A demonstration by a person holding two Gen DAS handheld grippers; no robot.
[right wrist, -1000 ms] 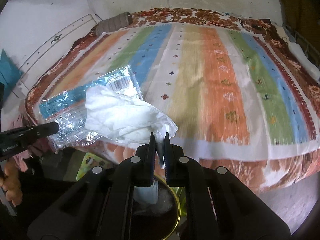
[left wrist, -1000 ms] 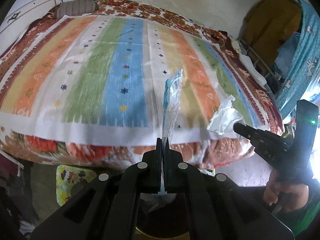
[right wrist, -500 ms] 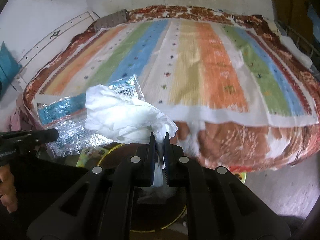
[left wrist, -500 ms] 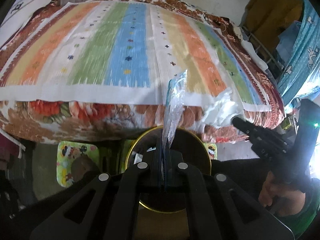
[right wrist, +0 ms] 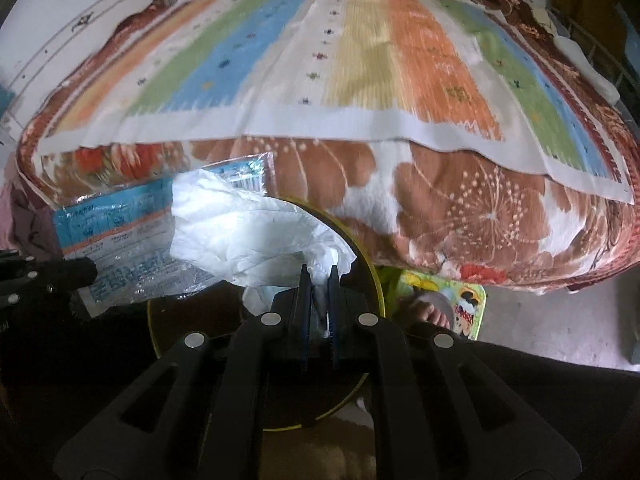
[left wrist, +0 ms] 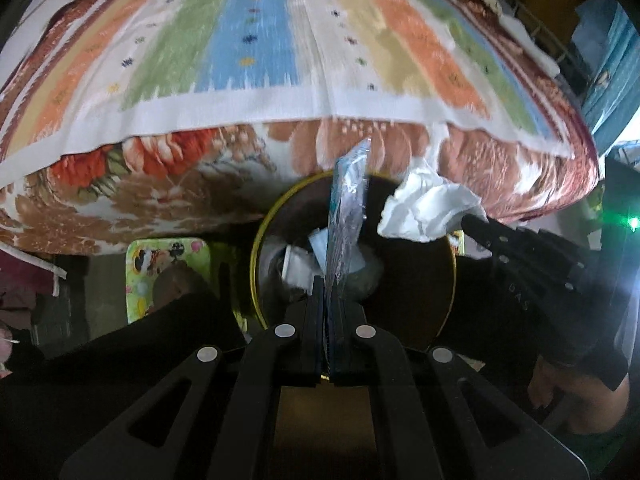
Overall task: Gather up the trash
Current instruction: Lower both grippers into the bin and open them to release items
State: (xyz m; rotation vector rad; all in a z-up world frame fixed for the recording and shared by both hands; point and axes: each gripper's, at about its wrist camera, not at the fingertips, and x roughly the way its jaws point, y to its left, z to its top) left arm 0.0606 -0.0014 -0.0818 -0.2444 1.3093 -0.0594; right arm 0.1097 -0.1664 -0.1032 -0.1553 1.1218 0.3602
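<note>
My left gripper (left wrist: 329, 284) is shut on a clear and blue plastic wrapper (left wrist: 346, 216), held edge-on over a round bin with a yellow rim (left wrist: 256, 240); the wrapper also shows flat in the right wrist view (right wrist: 120, 236). My right gripper (right wrist: 318, 276) is shut on a crumpled white tissue (right wrist: 248, 236), held above the same bin (right wrist: 370, 268). In the left wrist view the tissue (left wrist: 428, 212) hangs over the bin's right side, at the right gripper's fingers (left wrist: 500, 240). White trash (left wrist: 300, 264) lies inside the bin.
A bed with a striped cloth (left wrist: 256, 40) over a floral blanket (right wrist: 480, 216) stands just behind the bin. A green cartoon mat (left wrist: 164, 264) lies on the floor beside the bin, with a bare foot on it (right wrist: 430, 312). Grey floor (right wrist: 560, 328) lies at the right.
Both grippers have moved back from the bed and down with their trash. The bin has come fully into view beneath them. Both stay shut.
</note>
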